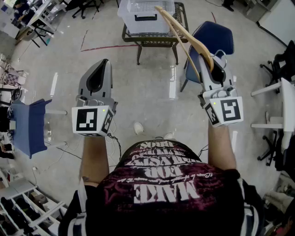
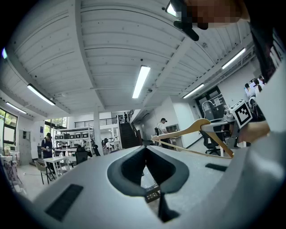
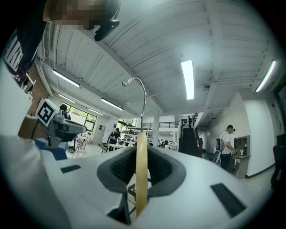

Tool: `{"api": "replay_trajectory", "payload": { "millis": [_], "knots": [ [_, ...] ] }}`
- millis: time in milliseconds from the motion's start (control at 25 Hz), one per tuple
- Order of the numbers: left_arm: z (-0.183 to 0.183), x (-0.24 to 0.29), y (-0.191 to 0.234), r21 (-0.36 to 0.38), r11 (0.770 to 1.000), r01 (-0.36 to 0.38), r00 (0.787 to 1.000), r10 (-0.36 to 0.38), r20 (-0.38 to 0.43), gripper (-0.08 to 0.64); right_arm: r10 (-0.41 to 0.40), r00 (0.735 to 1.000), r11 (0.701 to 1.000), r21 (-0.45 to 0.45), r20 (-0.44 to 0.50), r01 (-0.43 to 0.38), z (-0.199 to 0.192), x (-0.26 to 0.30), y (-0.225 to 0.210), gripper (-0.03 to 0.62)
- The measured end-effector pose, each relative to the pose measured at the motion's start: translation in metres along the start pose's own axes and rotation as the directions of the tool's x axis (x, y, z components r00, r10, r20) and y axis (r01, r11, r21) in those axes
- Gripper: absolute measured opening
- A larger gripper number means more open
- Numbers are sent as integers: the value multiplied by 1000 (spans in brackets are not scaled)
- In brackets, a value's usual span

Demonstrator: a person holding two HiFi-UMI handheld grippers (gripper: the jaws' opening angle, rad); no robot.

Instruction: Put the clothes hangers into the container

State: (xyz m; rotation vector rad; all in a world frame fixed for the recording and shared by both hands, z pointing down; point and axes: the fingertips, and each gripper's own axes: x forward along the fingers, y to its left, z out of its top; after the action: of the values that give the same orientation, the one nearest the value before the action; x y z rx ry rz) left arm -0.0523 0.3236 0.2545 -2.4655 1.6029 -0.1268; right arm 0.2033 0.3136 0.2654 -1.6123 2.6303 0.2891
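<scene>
A wooden clothes hanger (image 1: 184, 34) with a metal hook (image 3: 139, 96) sticks up and forward from my right gripper (image 1: 216, 62), which is shut on it. In the right gripper view the hanger's edge (image 3: 141, 174) stands pinched between the dark pads. My left gripper (image 1: 104, 64) is raised at the left, its jaws shut together with nothing in them (image 2: 145, 150). From the left gripper view the hanger (image 2: 196, 129) shows at the right. The clear plastic container (image 1: 146, 14) stands on a dark stand (image 1: 154, 40) ahead, beyond the hanger's far tip.
A blue chair (image 1: 209, 39) stands right of the stand, under the hanger. Another blue chair (image 1: 30, 126) is at the far left, white furniture (image 1: 281, 106) at the far right. Bare concrete floor (image 1: 147, 92) lies between me and the container. People stand in the distance.
</scene>
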Motion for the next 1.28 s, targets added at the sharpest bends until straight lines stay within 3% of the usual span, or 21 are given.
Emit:
{"api": "replay_trajectory", "payload": {
  "millis": [280,840,1000,1280],
  "knots": [
    [-13,17,20,9,999,31,1000,-31,7,6,-16,999,1000,-14,-28,16,-12,29,21,60],
    [-51,34,125,-81,992,98,995,-96,28,6,-57,998,998,-18,-38,56,-1,98,82,61],
    [-64,32,137,-87,985,147,989,-145,32,6,-72,996,997,-8,-53,72,-4,111,99,61],
    [-104,44,150,-150,975,167,986,-168,5,6,-77,991,997,20,-110,80,-27,119,110,61]
  ]
}}
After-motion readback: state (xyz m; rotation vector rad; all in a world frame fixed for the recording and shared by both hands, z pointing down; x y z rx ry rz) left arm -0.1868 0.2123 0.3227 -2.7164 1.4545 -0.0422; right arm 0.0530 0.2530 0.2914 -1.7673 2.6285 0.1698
